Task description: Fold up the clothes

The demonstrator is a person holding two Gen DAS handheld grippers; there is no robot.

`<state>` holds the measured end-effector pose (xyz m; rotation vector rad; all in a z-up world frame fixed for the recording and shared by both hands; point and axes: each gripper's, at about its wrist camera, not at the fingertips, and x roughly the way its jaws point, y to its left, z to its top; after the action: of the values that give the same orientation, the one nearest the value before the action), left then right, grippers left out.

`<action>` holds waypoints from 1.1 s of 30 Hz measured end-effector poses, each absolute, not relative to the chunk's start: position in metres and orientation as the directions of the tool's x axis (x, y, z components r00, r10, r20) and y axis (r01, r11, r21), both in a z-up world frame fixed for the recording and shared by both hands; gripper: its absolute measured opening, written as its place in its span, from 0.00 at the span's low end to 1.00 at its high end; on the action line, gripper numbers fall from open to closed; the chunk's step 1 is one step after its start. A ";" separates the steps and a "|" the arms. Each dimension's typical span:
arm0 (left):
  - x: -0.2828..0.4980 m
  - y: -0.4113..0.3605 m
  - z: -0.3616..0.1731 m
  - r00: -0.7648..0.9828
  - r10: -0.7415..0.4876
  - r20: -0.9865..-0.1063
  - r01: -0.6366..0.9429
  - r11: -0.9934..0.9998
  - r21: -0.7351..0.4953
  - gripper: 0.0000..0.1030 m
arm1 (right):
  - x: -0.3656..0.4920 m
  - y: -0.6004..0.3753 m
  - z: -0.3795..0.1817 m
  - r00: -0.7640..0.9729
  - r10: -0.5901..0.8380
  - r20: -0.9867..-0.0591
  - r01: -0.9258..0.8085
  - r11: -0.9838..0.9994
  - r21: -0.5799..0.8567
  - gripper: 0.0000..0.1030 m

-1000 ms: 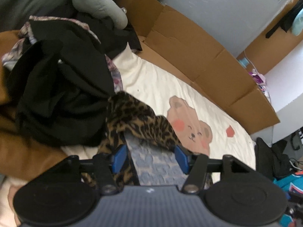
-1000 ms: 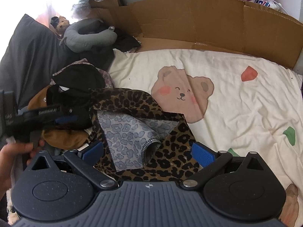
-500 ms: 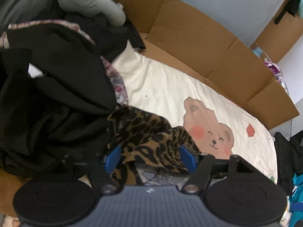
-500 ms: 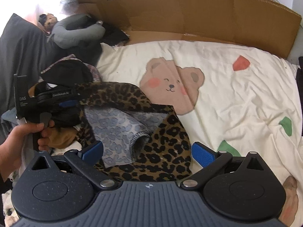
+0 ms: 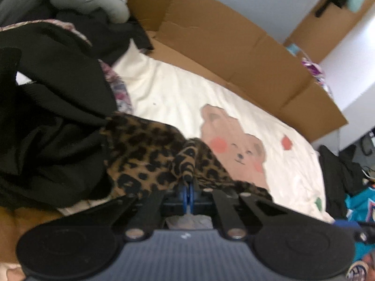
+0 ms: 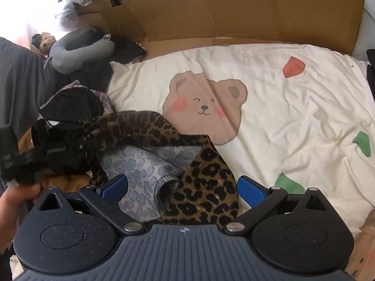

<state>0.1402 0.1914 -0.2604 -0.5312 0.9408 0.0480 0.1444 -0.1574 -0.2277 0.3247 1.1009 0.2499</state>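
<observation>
While left gripper [image 5: 188, 188] jaws clamp leopard garment [image 5: 150, 154] | right gripper [image 6: 182, 188] jaws apart | writing unreadable

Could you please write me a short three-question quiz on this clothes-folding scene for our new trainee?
1. True or false: the left tongs are shut on the leopard-print garment.
2. The right tongs are: A) shut on the garment, B) open over it, C) out of view.
3. What animal is printed on the cream bedsheet beyond the garment?

Key: 1 true, pads pinching a fold. 2 B. 3 a bear.
</observation>
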 end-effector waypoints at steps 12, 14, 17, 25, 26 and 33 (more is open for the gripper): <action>0.074 0.176 -0.244 0.624 -0.273 -0.732 -0.303 0.779 -0.549 0.01 | 0.167 -0.159 -0.223 0.468 0.358 -0.808 -0.069 0.926 0.370 0.99; 0.062 0.173 -0.244 0.617 -0.275 -0.737 -0.310 0.776 -0.549 0.01 | 0.166 -0.157 -0.226 0.460 0.364 -0.810 -0.074 0.925 0.373 0.99; 0.045 0.171 -0.243 0.608 -0.279 -0.744 -0.318 0.773 -0.550 0.01 | 0.165 -0.150 -0.234 0.441 0.363 -0.821 -0.084 0.927 0.365 0.99; 0.008 0.174 -0.232 0.576 -0.278 -0.769 -0.341 0.773 -0.535 0.01 | 0.158 -0.151 -0.255 0.389 0.344 -0.855 -0.046 0.934 0.355 0.99; 0.002 0.174 -0.231 0.572 -0.273 -0.774 -0.349 0.773 -0.531 0.01 | 0.157 -0.151 -0.257 0.384 0.341 -0.858 -0.040 0.934 0.354 0.99; -0.039 0.177 -0.224 0.553 -0.209 -0.807 -0.425 0.762 -0.489 0.01 | 0.149 -0.150 -0.264 0.365 0.352 -0.862 -0.035 0.930 0.366 0.99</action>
<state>-0.0392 0.1770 -0.2241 -0.7226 0.9993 0.1418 0.1491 -0.1502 -0.2638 0.3072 1.1752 0.2544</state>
